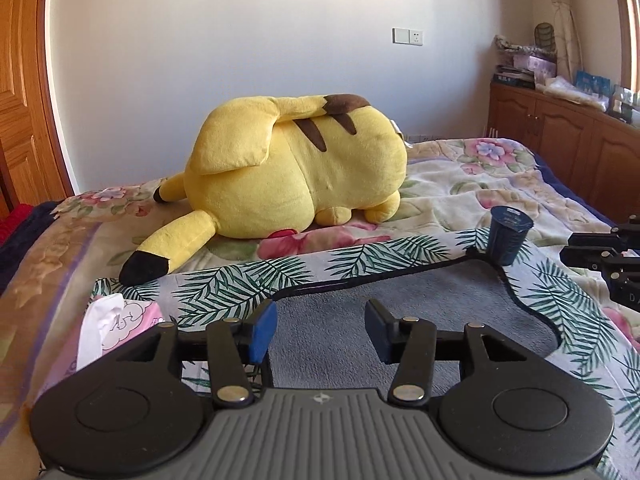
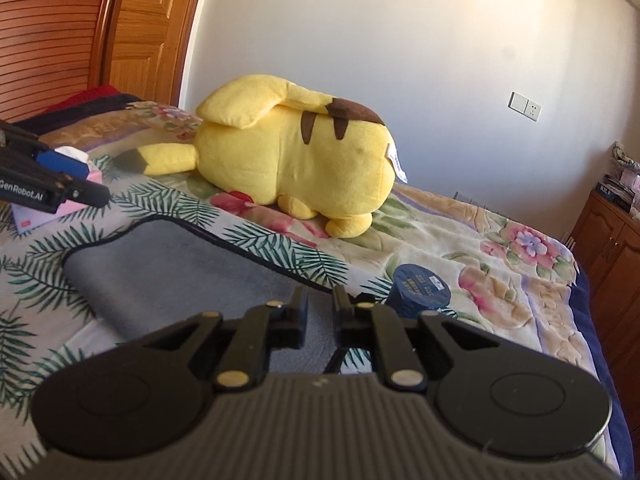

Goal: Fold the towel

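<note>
Your left gripper (image 1: 320, 330) hangs with its fingers spread wide, nothing between them, just above the grey towel (image 1: 400, 300), which lies flat on the leaf-print cloth (image 1: 224, 284) on the bed. Your right gripper (image 2: 320, 312) has a narrow gap between its fingers, gripping nothing, over the towel's far edge beside the dark blue cup (image 2: 420, 288)

This was a bedroom in a home. A bed (image 1: 500, 184) spread with a floral blanket filled the room, and a big yellow plush toy (image 1: 296, 168) lay near its far edge. Panelled wooden wardrobe doors (image 2: 132, 36) stood at the bed's left corner, a low wooden cabinet (image 1: 560, 132) cluttered with household things ran along the right, and a wall switch and socket (image 1: 407, 36) sat on the white wall.
</note>
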Available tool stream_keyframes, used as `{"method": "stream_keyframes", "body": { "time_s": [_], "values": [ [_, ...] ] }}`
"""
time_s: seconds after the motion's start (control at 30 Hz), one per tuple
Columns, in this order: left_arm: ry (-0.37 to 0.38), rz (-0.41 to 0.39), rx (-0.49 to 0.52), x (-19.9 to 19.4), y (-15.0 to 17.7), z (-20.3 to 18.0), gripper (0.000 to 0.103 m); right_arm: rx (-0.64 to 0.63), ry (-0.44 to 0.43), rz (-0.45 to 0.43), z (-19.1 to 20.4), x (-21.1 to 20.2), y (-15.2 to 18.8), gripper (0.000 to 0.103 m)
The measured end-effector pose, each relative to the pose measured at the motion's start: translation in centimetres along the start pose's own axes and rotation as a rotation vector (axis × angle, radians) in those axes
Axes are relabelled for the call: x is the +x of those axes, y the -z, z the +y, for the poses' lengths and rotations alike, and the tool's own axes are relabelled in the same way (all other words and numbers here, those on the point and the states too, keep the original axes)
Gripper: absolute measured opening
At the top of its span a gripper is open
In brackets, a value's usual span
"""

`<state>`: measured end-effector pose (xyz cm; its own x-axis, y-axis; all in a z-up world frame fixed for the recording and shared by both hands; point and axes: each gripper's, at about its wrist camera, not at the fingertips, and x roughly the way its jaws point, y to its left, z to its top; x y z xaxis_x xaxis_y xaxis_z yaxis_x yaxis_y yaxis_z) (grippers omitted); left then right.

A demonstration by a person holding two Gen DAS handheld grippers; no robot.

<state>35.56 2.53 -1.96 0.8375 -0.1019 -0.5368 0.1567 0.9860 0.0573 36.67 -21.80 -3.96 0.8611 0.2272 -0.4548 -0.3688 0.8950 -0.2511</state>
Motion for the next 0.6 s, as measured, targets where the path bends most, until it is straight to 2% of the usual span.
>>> {"method": "stream_keyframes", "body": {
  "time_s": [0.3,0.43,0.5,0.6],
  "values": [
    [-0.003,0.007,-0.003,-3.8,0.5,-0.1,0.03,0.039,-0.01,-0.011,0.6,-3.4,-0.6,0.013],
    [-0.002,0.007,0.002,-5.4,1.1,-0.2,0.032,0.075,-0.019,-0.017,0.9,-4.8,-0.3,0.017],
    [-0.002,0.011,0.007,-5.9,1.4,-0.2,0.033,0.082,-0.017,-0.024,1.0,-5.4,-0.1,0.039],
    [-0.001,0.015,0.009,-6.6,2.0,-0.4,0.037,0.108,-0.022,-0.028,1.0,-6.2,0.2,0.041]
  ]
}}
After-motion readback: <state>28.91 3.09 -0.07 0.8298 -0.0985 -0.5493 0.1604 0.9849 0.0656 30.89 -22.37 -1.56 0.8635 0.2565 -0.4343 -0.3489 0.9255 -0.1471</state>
